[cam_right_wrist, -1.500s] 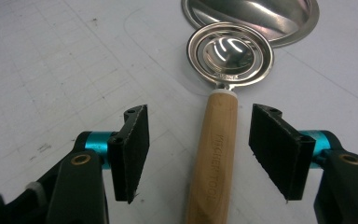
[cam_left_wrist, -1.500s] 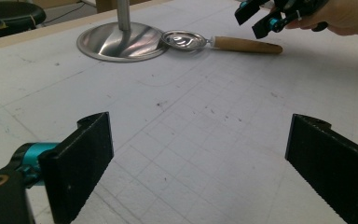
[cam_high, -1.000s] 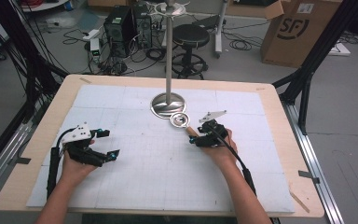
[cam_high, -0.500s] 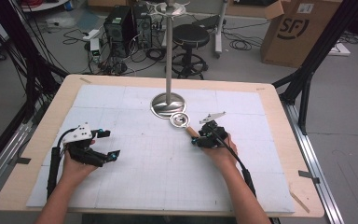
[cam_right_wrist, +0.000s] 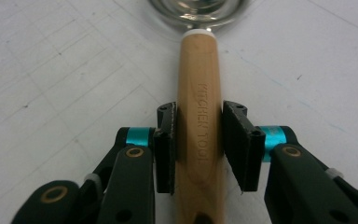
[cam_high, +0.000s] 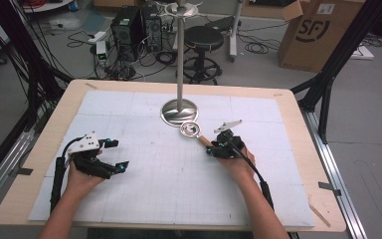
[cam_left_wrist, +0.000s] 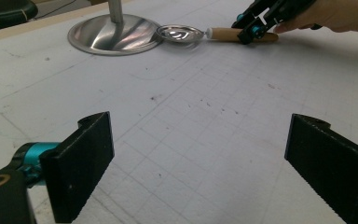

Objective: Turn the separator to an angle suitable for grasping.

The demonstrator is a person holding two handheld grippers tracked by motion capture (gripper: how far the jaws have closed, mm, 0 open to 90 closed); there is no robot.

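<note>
A small metal ladle lies on the white grid mat, its bowl (cam_high: 190, 130) against the round base (cam_high: 179, 110) of a steel stand. Its wooden handle (cam_high: 205, 141) points toward the person's right hand. My right gripper (cam_high: 213, 149) is shut on that handle (cam_right_wrist: 199, 84), one pad pressed on each side, and the handle reads "KITCHEN TOOL". My left gripper (cam_high: 118, 154) rests open on the mat at the left with nothing between its jaws. In the left gripper view, the left gripper (cam_left_wrist: 198, 163) faces the bowl (cam_left_wrist: 179, 33), handle (cam_left_wrist: 226, 34) and right gripper (cam_left_wrist: 249, 30) farther off.
The stand's pole (cam_high: 180, 50) rises from the base at the mat's far middle. The wooden table edge (cam_high: 328, 199) frames the mat. Beyond the table stand a stool (cam_high: 204, 40), computer boxes (cam_high: 129, 25), a cardboard box (cam_high: 323, 35) and floor cables.
My right gripper has slid slightly toward the person along the ladle handle. The left gripper has stayed in place.
</note>
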